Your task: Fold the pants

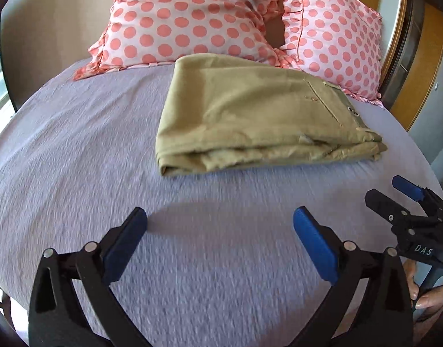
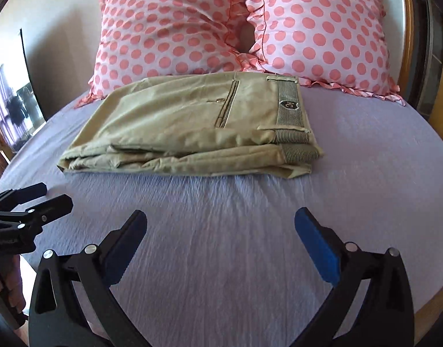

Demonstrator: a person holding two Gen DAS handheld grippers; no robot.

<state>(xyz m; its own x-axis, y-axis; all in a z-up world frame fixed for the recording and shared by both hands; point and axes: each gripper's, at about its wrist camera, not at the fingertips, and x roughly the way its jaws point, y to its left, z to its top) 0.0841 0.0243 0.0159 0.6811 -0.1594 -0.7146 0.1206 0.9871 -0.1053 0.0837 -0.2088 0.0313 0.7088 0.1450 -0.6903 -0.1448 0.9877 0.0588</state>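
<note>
Folded khaki pants [image 1: 250, 110] on lavender bed [image 1: 77, 150] before polka-dot pillows [image 1: 186, 17]; left hand-held gripper [image 1: 220, 225] and right hand-held gripper [image 2: 221, 225] both released, empty.

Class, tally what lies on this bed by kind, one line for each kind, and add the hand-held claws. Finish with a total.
Pink pillows with coral polka dots and frilled edges: 2
Folded khaki pants with a striped waistband: 1
Black two-finger claws with blue pads, both open and empty: 2, left claw, right claw
Total: 5
</note>
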